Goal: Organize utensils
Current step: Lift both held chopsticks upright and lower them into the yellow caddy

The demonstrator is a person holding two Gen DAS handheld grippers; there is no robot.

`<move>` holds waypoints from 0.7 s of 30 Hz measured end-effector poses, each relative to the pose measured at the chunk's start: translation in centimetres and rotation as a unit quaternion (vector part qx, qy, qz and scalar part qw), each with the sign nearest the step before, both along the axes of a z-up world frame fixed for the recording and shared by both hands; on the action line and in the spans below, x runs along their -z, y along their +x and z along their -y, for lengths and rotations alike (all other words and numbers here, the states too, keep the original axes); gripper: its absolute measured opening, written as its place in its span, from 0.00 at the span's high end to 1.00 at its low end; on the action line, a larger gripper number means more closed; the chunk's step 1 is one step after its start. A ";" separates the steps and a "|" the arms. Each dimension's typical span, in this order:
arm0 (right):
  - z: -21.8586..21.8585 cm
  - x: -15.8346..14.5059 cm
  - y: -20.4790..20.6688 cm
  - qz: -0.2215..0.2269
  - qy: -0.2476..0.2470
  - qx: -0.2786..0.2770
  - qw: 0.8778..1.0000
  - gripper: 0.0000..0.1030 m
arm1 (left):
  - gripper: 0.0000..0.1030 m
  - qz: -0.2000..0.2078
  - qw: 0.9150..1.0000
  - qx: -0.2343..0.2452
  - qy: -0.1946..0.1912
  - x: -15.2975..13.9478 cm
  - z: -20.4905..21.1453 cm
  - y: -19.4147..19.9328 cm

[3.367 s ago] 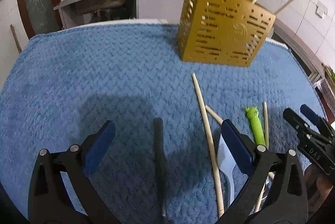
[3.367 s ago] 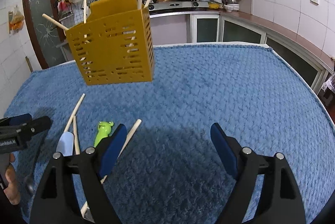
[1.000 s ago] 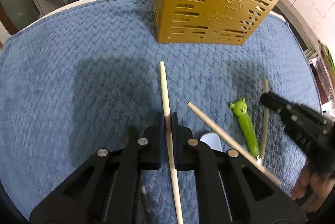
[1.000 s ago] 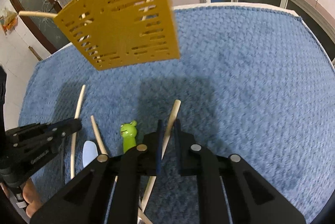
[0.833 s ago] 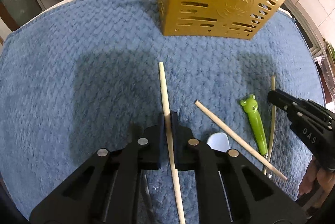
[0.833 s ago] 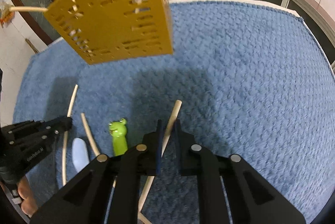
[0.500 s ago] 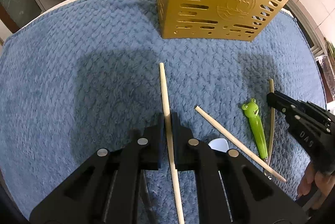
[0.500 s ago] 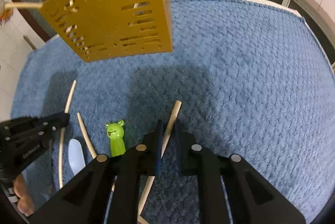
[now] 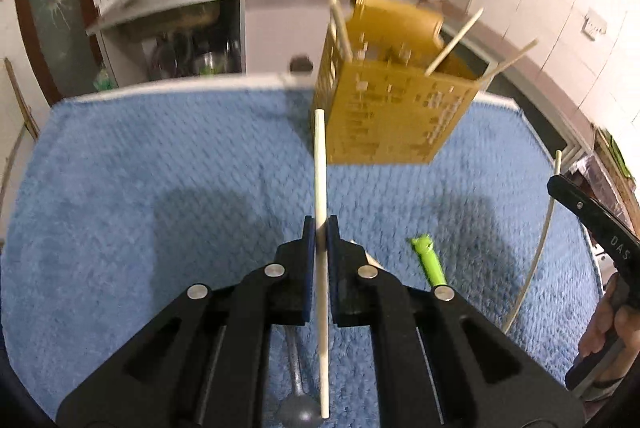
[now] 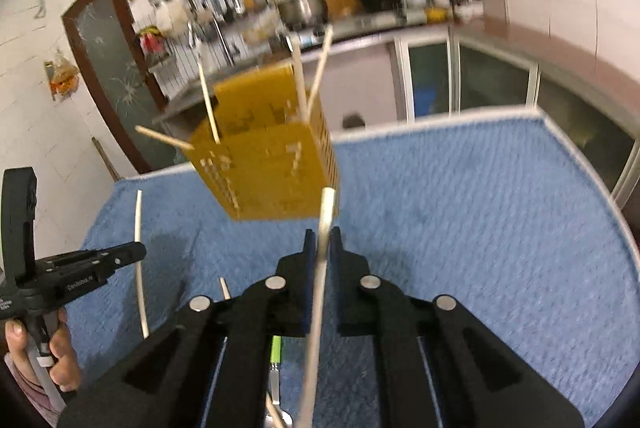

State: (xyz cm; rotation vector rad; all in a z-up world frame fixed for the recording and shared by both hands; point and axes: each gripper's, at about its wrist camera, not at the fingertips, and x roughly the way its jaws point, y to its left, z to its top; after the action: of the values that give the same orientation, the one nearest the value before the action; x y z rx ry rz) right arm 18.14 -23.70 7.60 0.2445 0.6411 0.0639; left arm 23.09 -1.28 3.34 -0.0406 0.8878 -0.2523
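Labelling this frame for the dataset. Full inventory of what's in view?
utensil holder: 1, yellow slotted, upright at far side of towel
chopsticks in holder: 4 visible, pale wood, leaning out the top
held chopsticks: 2, pale wood, one in each gripper
loose chopstick: 1, pale, on towel, mostly hidden
frog-handled utensil: 1, green, on towel
spoon: 1, grey metal, under left gripper
towel: 1, blue, covering table
left gripper: black, blue pads, shut on chopstick
right gripper: black, shut on chopstick
hands: 2, on gripper handles
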 end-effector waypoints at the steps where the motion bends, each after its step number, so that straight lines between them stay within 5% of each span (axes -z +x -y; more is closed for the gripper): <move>1: 0.1 -0.4 -0.3 0.010 -0.004 0.002 1.000 0.94 | 0.96 0.010 1.000 -0.001 -0.003 -0.5 -0.1 -0.4; 21: -0.8 -7.6 -1.0 0.129 -0.024 0.007 0.991 0.94 | 0.96 0.105 0.994 0.009 -0.037 -7.3 -0.1 -1.7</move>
State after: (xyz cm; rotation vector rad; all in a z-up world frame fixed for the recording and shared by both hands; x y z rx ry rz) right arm 17.13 -22.87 15.19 0.1909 0.3822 0.0661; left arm 21.42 -1.21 10.67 -0.0730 0.6707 -0.2999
